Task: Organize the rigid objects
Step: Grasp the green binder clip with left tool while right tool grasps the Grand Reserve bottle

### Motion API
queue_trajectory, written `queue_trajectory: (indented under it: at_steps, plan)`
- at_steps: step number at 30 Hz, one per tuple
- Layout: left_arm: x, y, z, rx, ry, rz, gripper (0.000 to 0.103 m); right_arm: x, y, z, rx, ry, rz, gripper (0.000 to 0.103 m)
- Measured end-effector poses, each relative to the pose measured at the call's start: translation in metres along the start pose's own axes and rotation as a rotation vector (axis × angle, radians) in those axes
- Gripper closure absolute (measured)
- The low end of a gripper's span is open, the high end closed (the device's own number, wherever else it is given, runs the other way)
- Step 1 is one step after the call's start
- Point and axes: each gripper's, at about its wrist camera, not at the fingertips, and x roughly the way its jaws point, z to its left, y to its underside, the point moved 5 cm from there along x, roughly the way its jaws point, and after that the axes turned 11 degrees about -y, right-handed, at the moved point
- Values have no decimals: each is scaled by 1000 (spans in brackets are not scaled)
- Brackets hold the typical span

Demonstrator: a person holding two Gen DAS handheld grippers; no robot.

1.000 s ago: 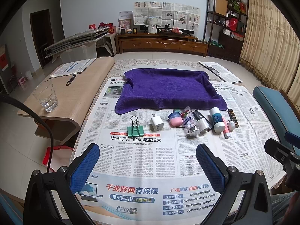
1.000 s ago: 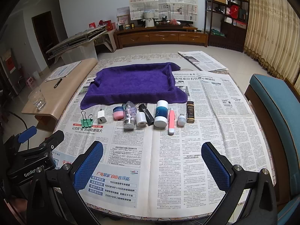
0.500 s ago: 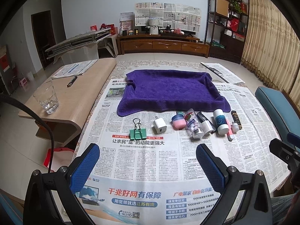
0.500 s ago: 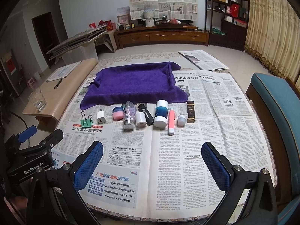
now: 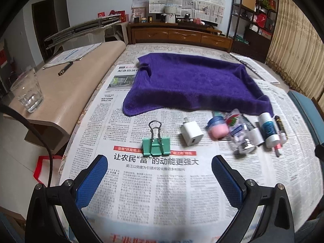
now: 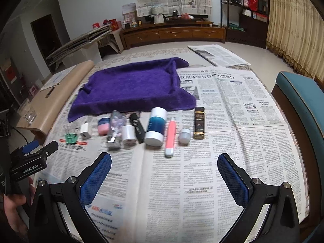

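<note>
- The left tongs [image 5: 159, 174] hang wide open over the newspaper [image 5: 154, 182] on the bench, gripping nothing; the green binder clip [image 5: 156, 144] lies just beyond the gap between their blue pads.
- The right tongs [image 6: 164, 171] are also wide open and empty, over bare newspaper [image 6: 182, 182] nearer than the row of things.
- The things lie in one row along the near edge of the purple towel [image 6: 131, 85]. From left: clip [image 6: 70, 136], white charger [image 6: 85, 131], pink jar [image 6: 102, 127], clear bottle [image 6: 115, 129], white tube [image 6: 129, 134], black tube [image 6: 137, 127], blue-and-white bottle [image 6: 156, 127], pink pen [image 6: 170, 137], small white bottle [image 6: 184, 135], dark bottle [image 6: 199, 122].
- The middle ones, from clear bottle to blue-and-white bottle, touch or nearly touch.
- A glass [image 5: 27, 93] stands on the low bench [image 5: 64, 93] at the far left.
</note>
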Motion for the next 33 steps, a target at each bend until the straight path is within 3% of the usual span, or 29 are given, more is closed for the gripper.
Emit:
queue_trajectory:
  at_steps: [10,13,19,29,33]
  plan:
    - [57,-6,-14,25,-11,29,6,30,-2,-49,10,23,-12,0]
    - [69,-7,-14,15,-14,52,22,48,-8,-58,1,47,14,0]
    - [75,-8,-10,-24,5,34,29,78,-22,-75,-21,70,43,0]
    - [77,-15,-10,-17,15,-8,58,113,-35,-103,27,92,64,4]
    - [76,-15,-9,-13,9,-14,59,129,-41,-100,22,101,74,9]
